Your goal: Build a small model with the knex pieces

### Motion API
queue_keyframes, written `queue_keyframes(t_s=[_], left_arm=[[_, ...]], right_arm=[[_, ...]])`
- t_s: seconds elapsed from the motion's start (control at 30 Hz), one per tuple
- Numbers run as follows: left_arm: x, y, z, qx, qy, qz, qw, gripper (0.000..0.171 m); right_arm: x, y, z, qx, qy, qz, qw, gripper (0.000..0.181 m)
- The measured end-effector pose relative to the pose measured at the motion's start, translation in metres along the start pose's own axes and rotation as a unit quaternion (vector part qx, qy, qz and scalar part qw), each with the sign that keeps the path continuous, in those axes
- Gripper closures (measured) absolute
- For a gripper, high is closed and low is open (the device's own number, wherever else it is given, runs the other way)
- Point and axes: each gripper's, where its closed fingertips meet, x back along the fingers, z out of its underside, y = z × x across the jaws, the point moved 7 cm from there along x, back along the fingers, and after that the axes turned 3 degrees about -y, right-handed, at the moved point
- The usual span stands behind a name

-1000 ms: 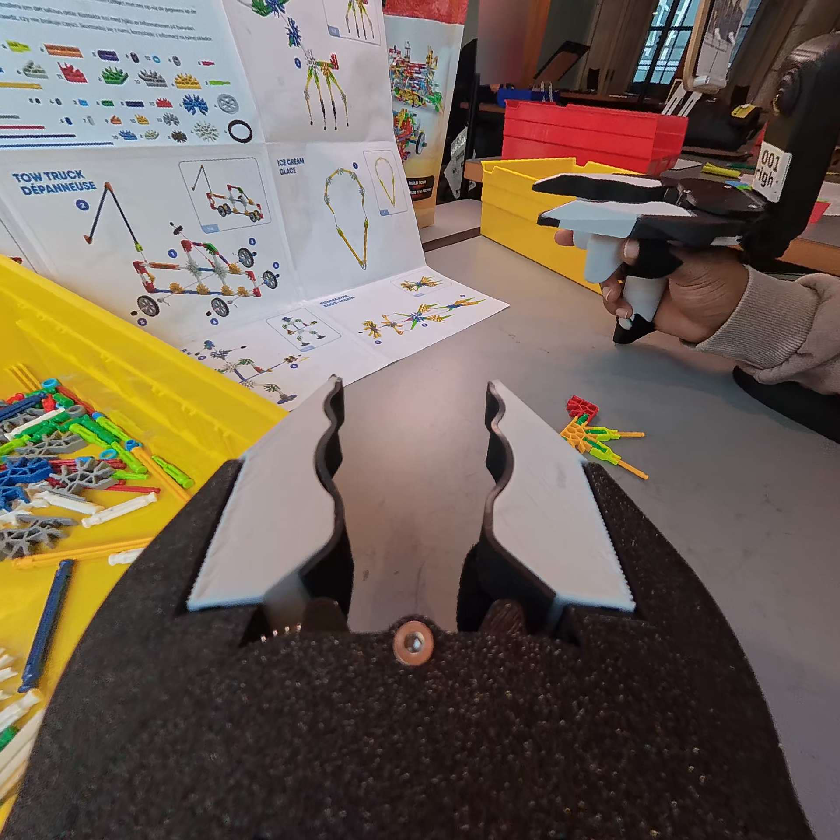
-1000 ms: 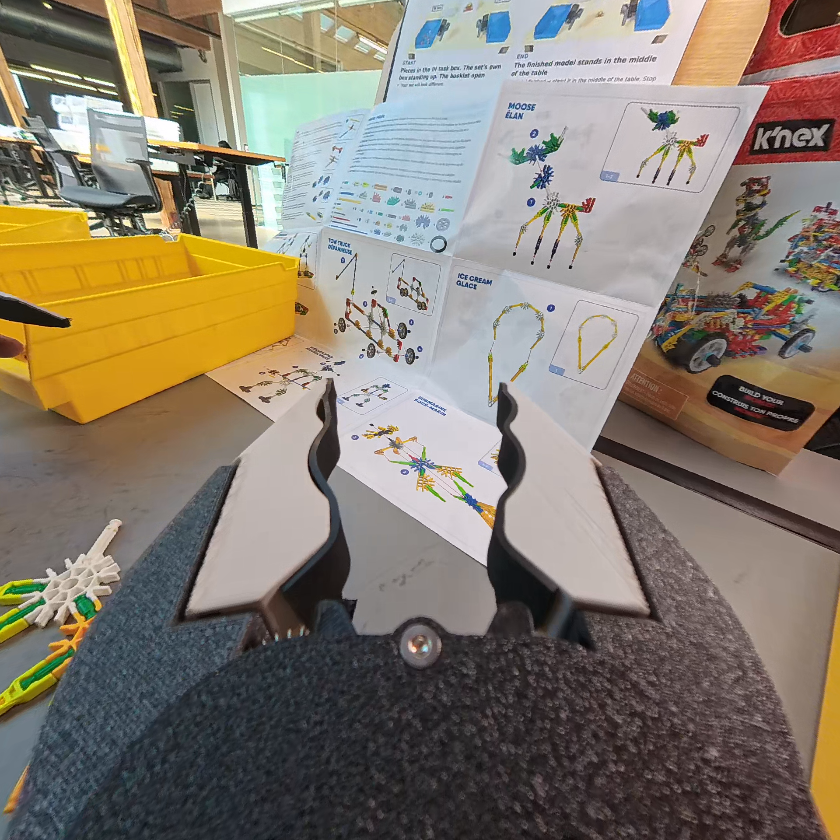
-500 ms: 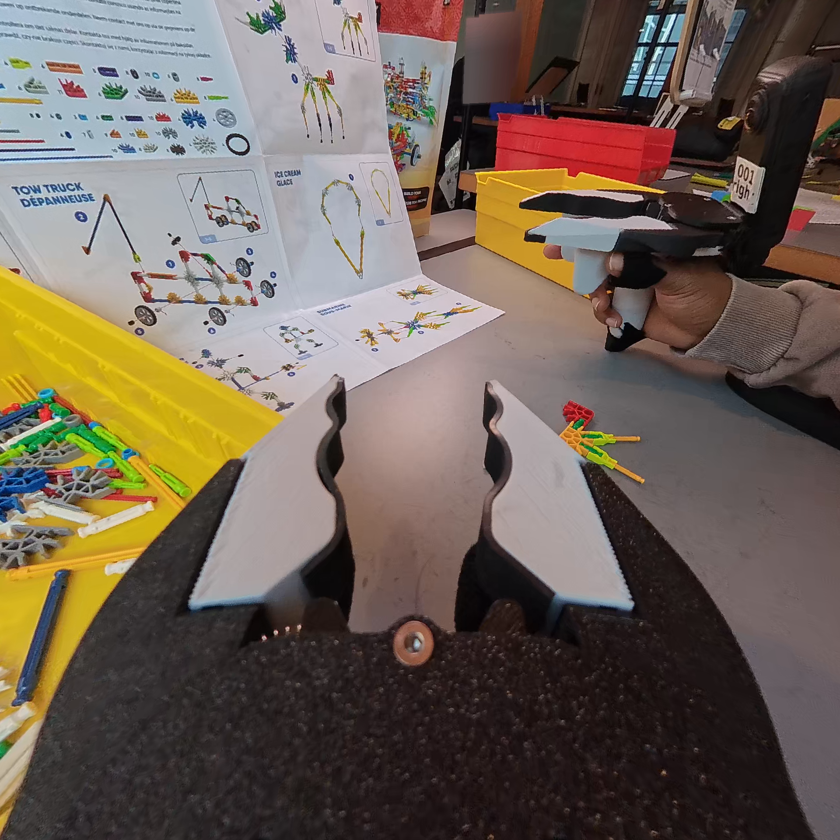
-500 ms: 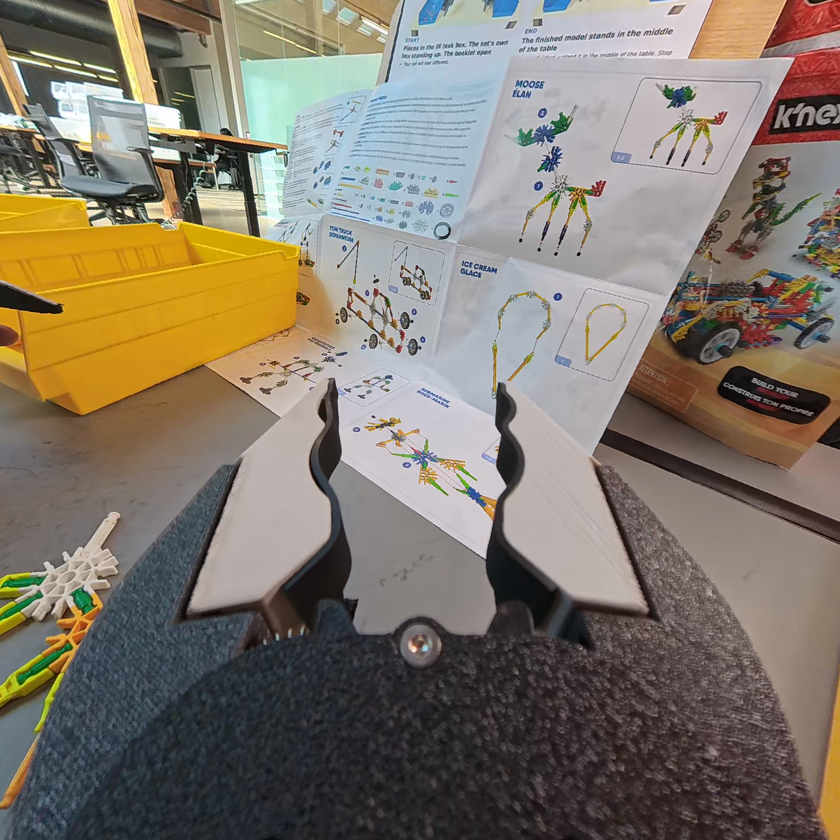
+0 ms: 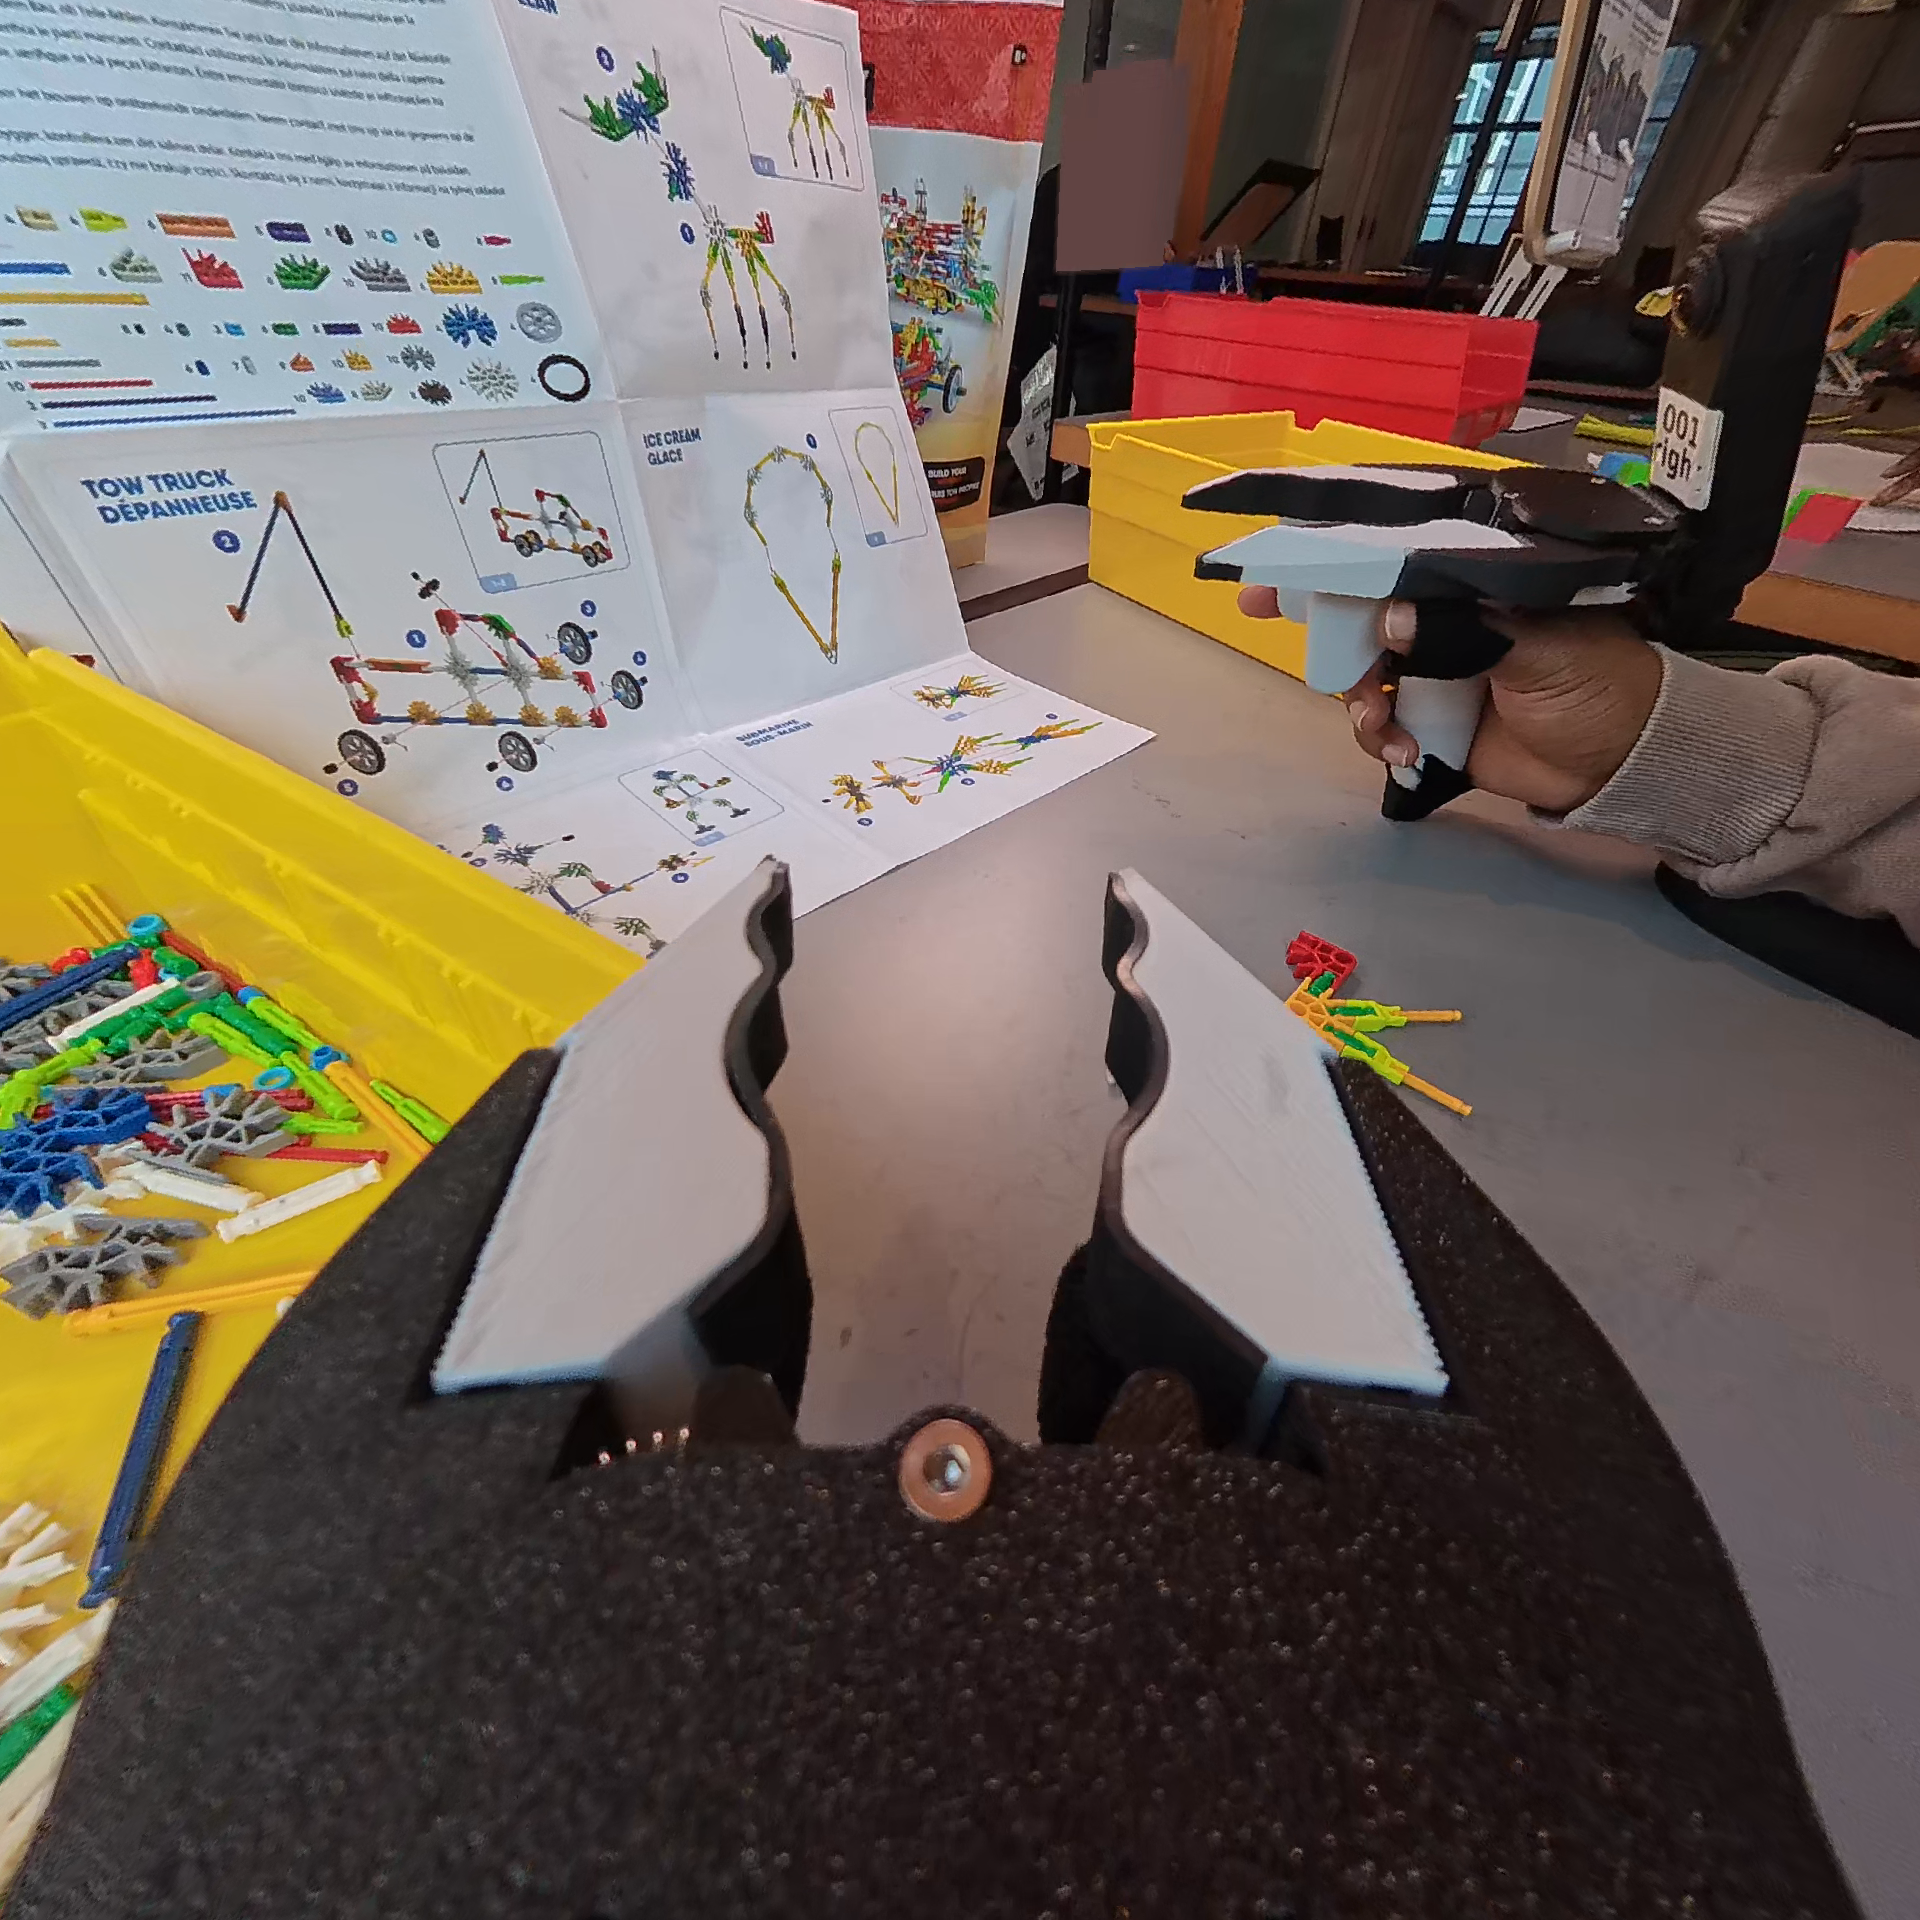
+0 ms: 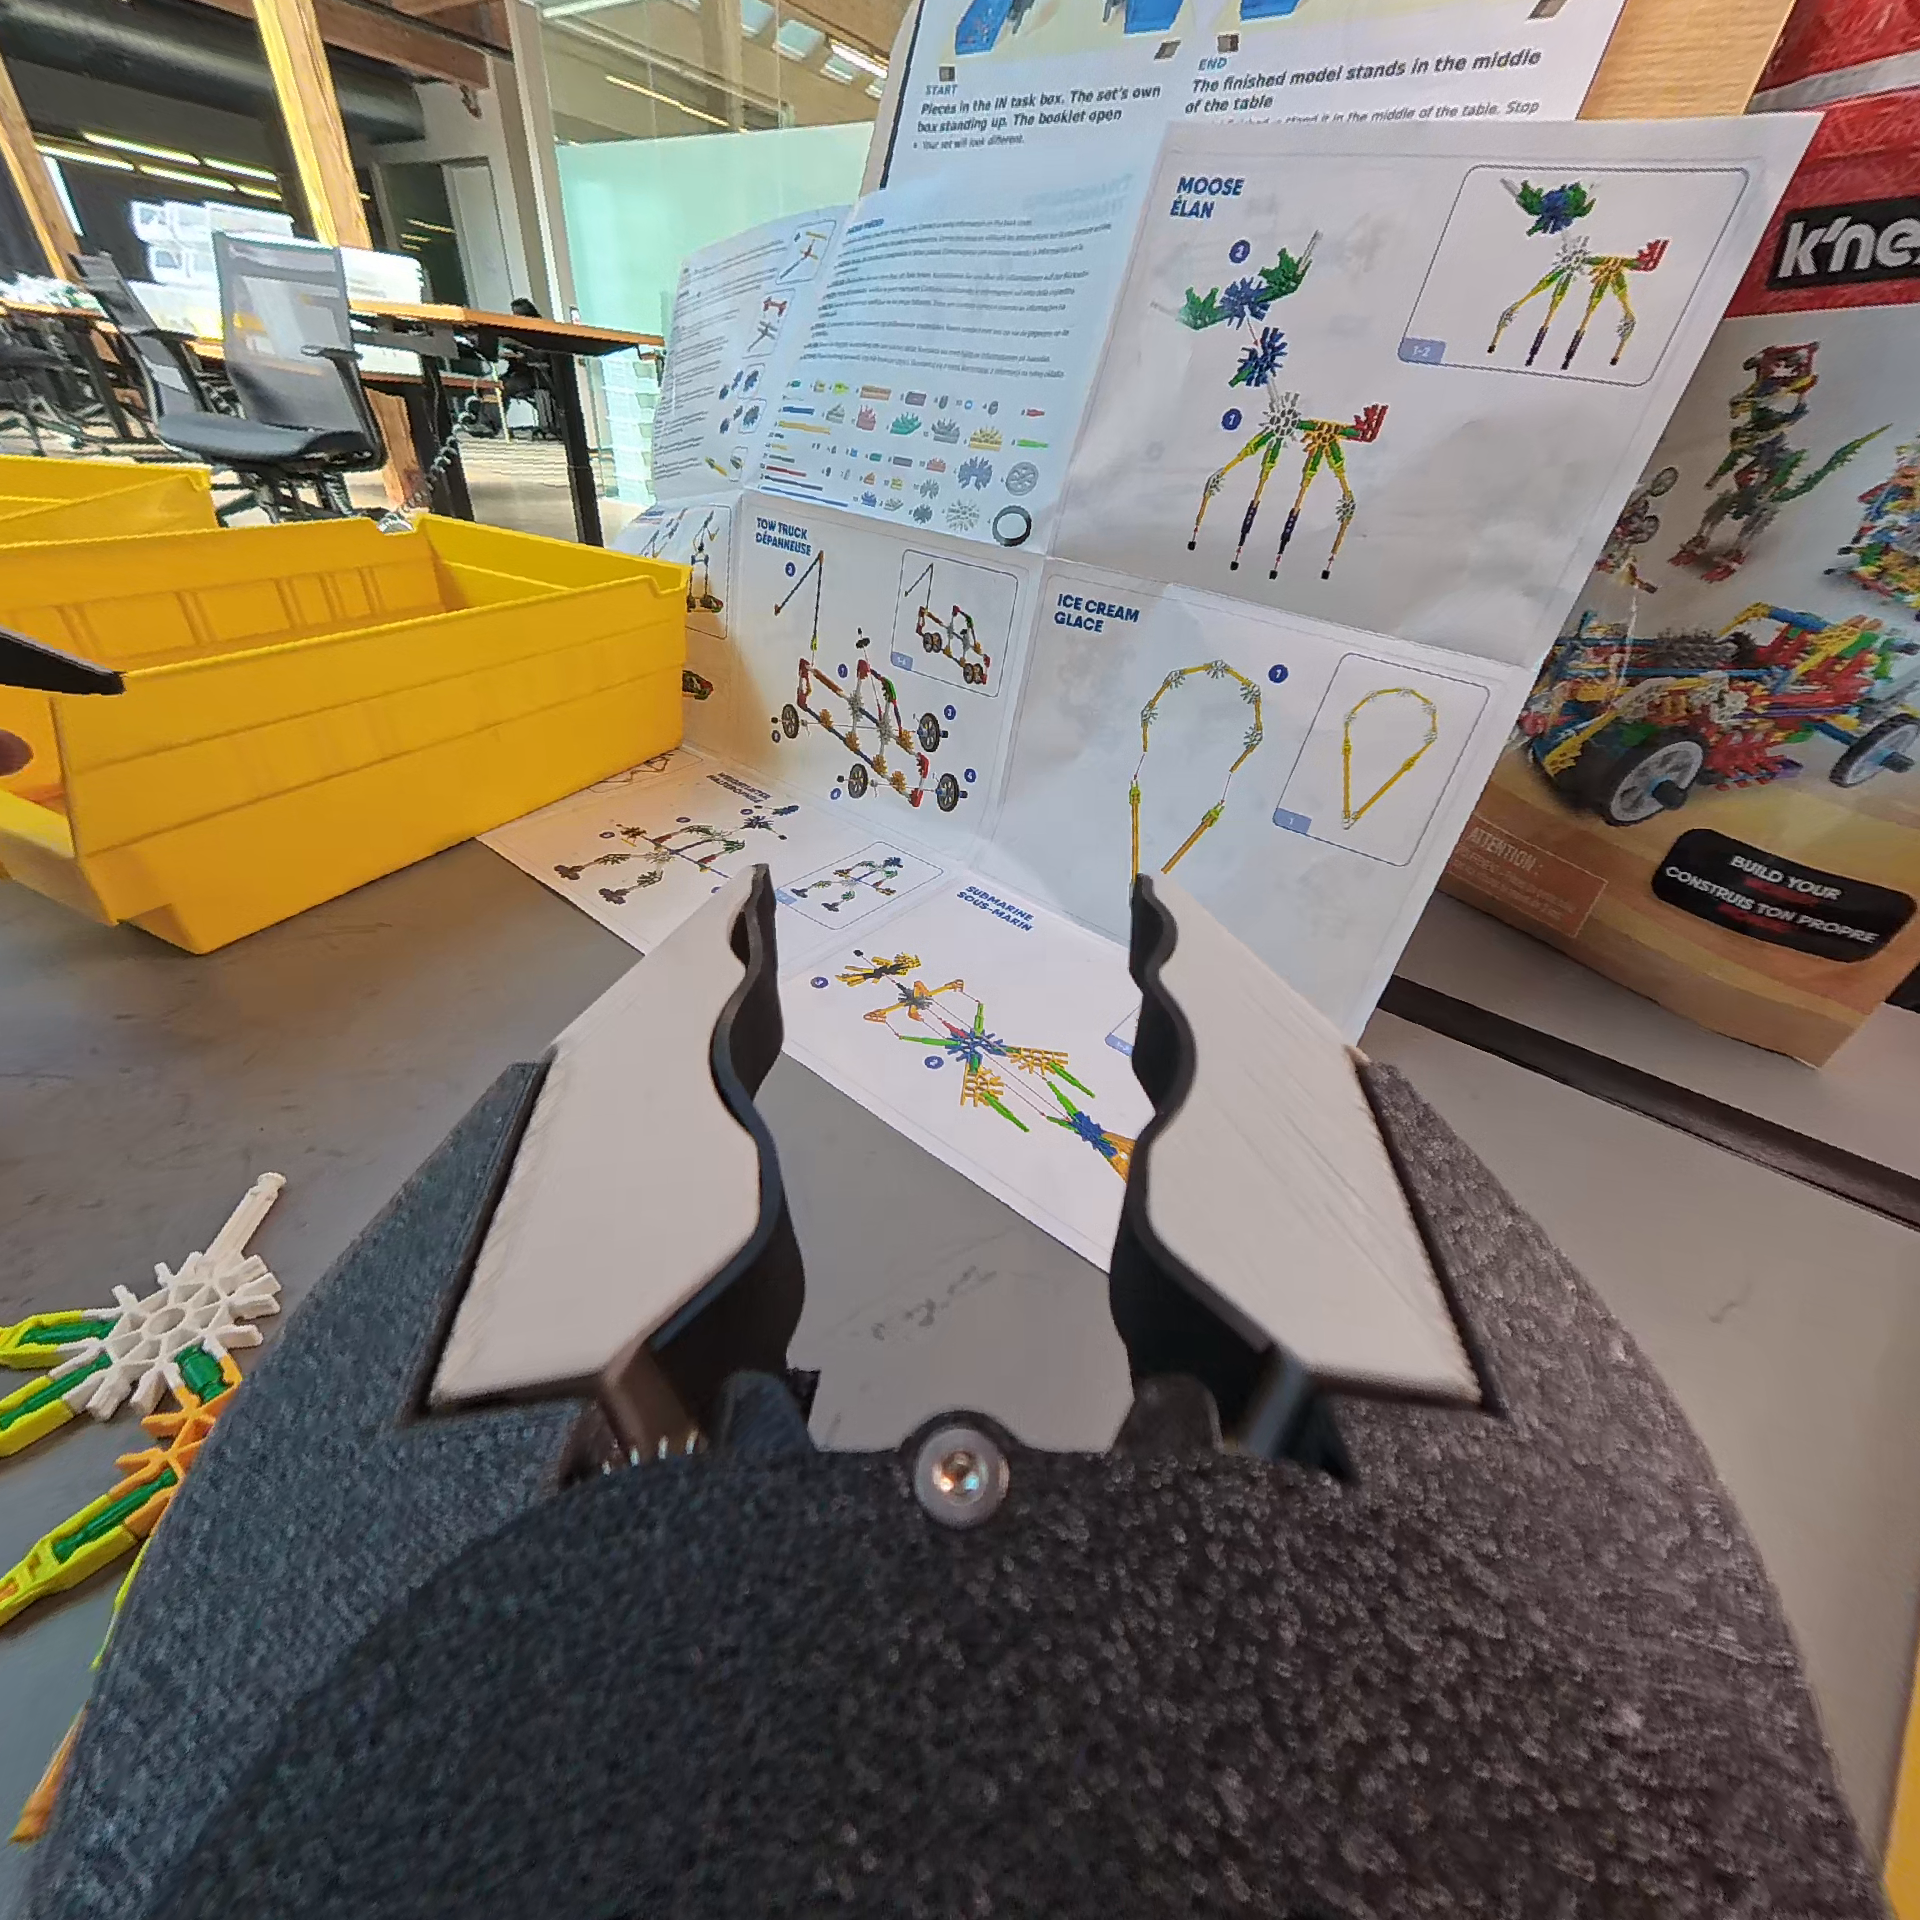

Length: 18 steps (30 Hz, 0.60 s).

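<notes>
My left gripper (image 5: 940, 894) is open and empty above the grey table (image 5: 1558, 1195), just right of a yellow bin (image 5: 343, 935) of loose rods and connectors (image 5: 156, 1091). A small built piece (image 5: 1351, 1013) of red, yellow, orange and green parts lies on the table to its right. My right gripper (image 6: 951, 899) is open and empty, held over the table in front of the unfolded instruction sheet (image 6: 1195, 520). It also shows in the left wrist view (image 5: 1205, 535), held by a hand. The built piece, with a white connector, lies at the lower left of the right wrist view (image 6: 135, 1361).
The instruction sheet (image 5: 468, 468) stands propped against a toy box (image 6: 1766, 675). A second yellow bin (image 5: 1174, 509) and red bins (image 5: 1320, 358) stand at the back right. A person's sleeve (image 5: 1808, 779) rests on the table at right. Office chairs and desks stand behind.
The right gripper and hand have lifted slightly and drifted. My left gripper has shifted a little, still open. Nothing was taken hold of.
</notes>
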Motion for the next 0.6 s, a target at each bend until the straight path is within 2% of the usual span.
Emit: queue_keyframes(t_s=[0.3,0.6], left_arm=[[-0.005,-0.002,0.006,-0.007,0.007,0.001,1.0,0.113],[-0.008,-0.003,0.008,-0.016,0.006,0.002,1.0,0.117]], right_arm=[[0.002,-0.012,-0.002,-0.014,-0.021,0.037,0.999,0.114],[-0.002,-0.004,-0.003,0.009,-0.021,0.015,1.0,0.114]])
